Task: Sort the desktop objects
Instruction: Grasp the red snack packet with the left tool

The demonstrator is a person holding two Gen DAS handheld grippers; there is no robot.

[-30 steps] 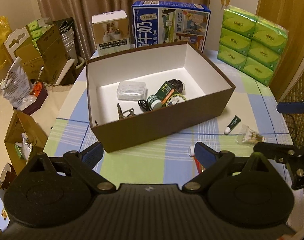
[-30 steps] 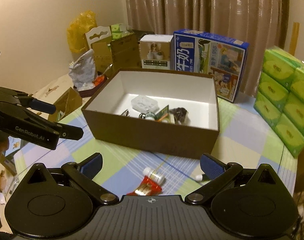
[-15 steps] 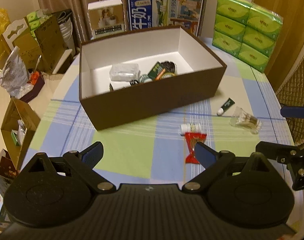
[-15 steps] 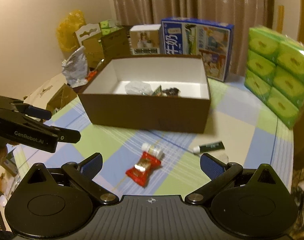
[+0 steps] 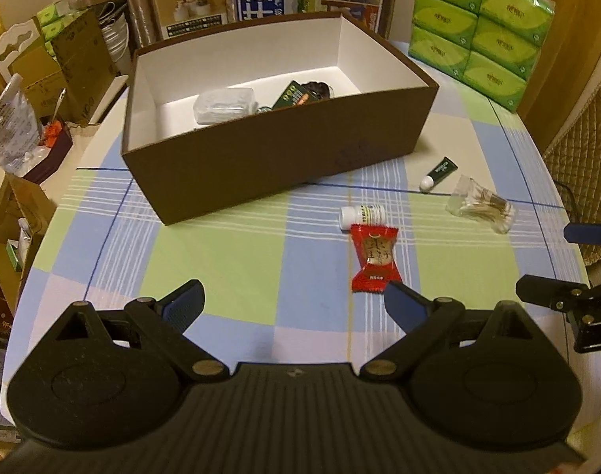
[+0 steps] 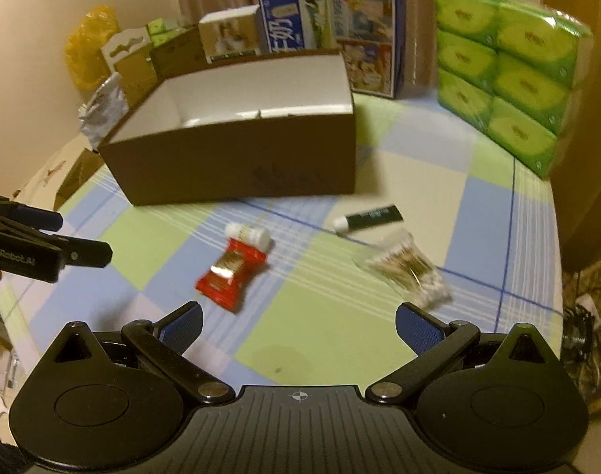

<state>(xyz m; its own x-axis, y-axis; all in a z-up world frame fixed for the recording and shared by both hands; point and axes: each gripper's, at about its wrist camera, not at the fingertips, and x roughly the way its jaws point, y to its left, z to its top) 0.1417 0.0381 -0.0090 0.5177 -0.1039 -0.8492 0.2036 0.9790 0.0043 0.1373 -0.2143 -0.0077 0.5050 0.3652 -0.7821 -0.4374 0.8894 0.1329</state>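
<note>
From where I was driving it, the job looked partly done: both tools were spread wide and carried nothing, the left tool (image 5: 292, 302) and the right tool (image 6: 298, 322) each hanging above the checked tabletop (image 5: 221, 252). Nearest, the red candy packet (image 5: 374, 258) lay at about one o'clock from the left tool, just beyond its right-hand finger (image 5: 405, 304), and at about eleven o'clock from the right tool. Touching the packet's far end lay the small white bottle (image 5: 362, 215) on its side. The clear bag of cotton swabs (image 6: 409, 272) sat just past the right tool's right-hand finger, near one o'clock, apart from the others. Farther off at twelve o'clock lay the dark green tube (image 6: 369, 218), close before the brown box (image 5: 284, 158). Those four were left, I judged; inside the box already lay a clear plastic case (image 5: 225, 104) and a few dark items.
</note>
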